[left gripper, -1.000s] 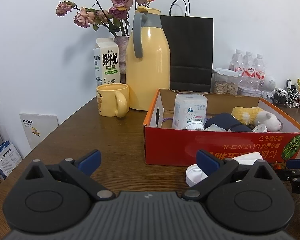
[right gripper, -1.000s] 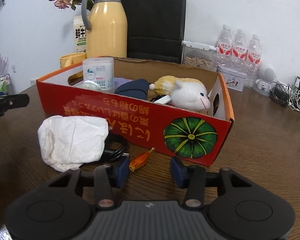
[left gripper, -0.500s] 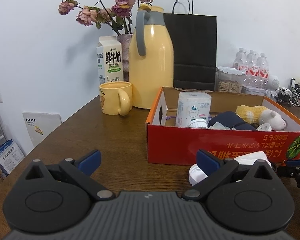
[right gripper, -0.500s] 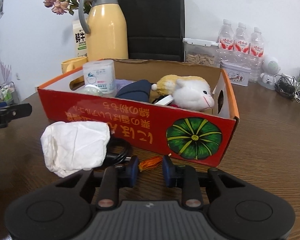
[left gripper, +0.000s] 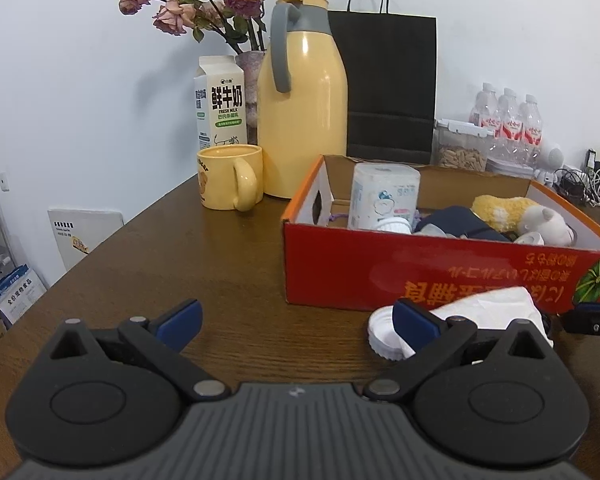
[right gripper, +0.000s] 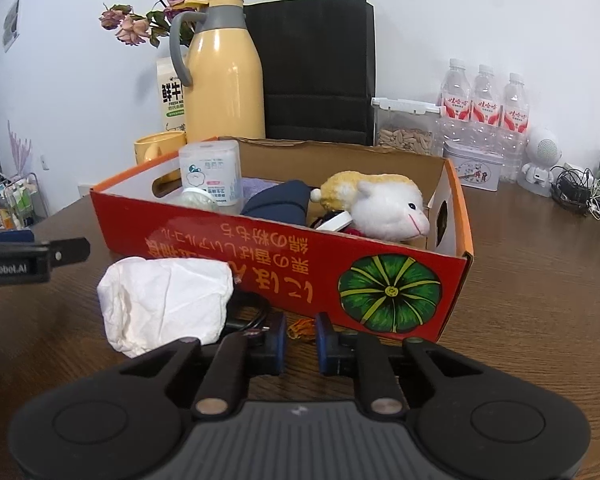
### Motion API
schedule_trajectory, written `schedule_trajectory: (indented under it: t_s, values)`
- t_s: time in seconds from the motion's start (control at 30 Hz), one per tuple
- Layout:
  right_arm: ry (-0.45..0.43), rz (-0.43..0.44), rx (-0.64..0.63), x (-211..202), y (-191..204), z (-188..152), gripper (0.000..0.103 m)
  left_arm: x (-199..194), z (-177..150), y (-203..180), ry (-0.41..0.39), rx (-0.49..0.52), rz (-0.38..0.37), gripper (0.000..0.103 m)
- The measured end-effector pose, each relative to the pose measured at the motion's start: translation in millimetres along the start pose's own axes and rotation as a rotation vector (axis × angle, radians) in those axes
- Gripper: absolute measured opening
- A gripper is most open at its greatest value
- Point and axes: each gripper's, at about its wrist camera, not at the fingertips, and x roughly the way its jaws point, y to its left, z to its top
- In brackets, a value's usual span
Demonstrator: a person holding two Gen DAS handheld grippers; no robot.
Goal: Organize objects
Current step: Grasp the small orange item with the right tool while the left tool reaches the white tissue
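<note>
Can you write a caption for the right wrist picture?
The right gripper, jaws just closing, nips a small orange thing beside crumpled tissue before the red box.

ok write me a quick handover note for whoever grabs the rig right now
Right tool: jaws have just been closing around the small orange tassel on the table in front of the red box; whether the pads grip it yet I cannot tell.
Left tool: open, empty, near the white cap.
Done: plush sheep, tissue pack and dark pouch lie in the box.
Left: tassel, crumpled white tissue, black cable and cap, all outside the box.
</note>
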Motion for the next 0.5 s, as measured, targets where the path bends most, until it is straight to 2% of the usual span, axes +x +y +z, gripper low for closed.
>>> schedule_trajectory:
  t_s: [0.13, 0.23, 0.37, 0.5]
  values:
    - [0.014, 0.011, 0.008, 2.9, -1.0, -0.6, 0.017, -2.4, -2.1, -3.4, 0.004, -0.004, 0.009, 0.103]
    - [0.059, 0.003, 0.009, 11.2, -1.2, -2.0, 0.022, -3.7, -2.6, -4.8, 0.005, -0.009, 0.017, 0.103]
    - [0.058, -0.007, 0.016, 12.1, -3.0, -1.8, 0.024, -5.9, -3.3, -8.1, 0.004, -0.003, 0.019, 0.103]
    - [0.054, 0.006, 0.022, 12.0, -3.7, -2.3, 0.022, -8.9, -3.0, -11.7, 0.001, -0.004, 0.014, 0.103]
